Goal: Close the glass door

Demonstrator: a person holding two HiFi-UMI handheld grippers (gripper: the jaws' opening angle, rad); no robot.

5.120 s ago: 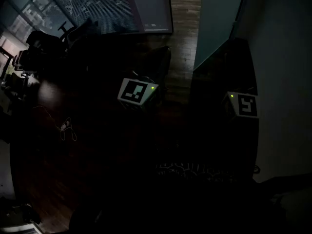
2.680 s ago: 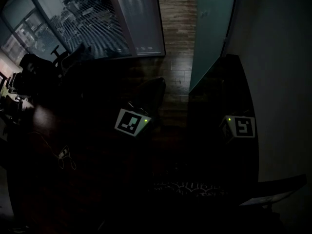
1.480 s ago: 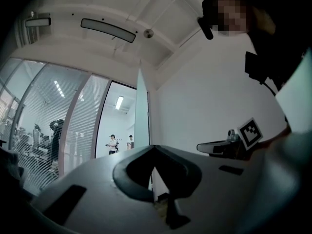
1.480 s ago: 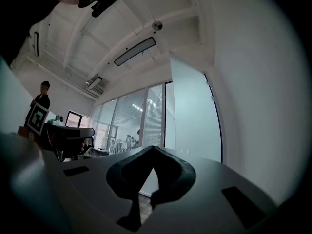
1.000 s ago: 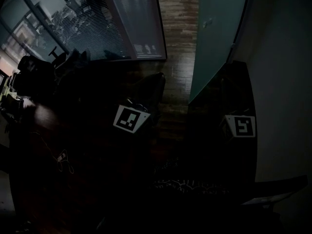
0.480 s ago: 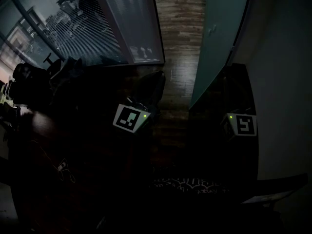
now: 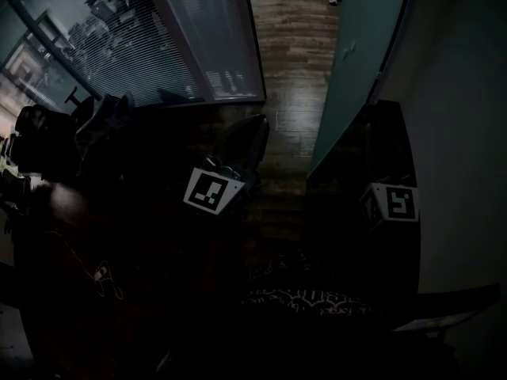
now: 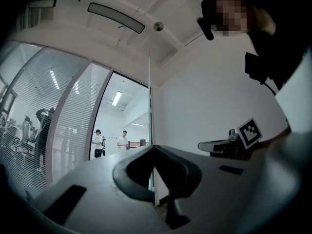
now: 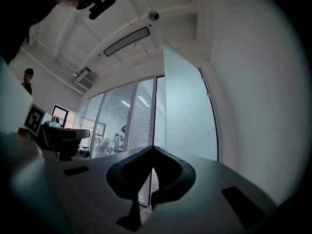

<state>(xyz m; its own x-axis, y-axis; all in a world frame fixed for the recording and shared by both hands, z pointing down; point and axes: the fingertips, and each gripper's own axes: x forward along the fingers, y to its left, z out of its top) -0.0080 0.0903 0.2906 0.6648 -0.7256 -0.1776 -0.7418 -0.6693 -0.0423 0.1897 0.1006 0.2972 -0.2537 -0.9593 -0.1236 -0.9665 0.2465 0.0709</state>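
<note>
The glass door (image 7: 358, 70) is seen swung open, its frosted panel lying close along the wall (image 7: 463, 133). Both tools are held short of the door and apart from it. The right gripper (image 9: 153, 149) is nearer the door, and the left gripper (image 8: 155, 147) is farther from it, toward the blinded partition (image 7: 190, 38). Both pairs of jaws are pressed together on nothing, presumably so that the door can be pushed rather than gripped.

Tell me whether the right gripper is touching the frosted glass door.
Apart. The right gripper view shows the right gripper, jaws shut on nothing, with the frosted glass door standing well beyond its tips.
</note>
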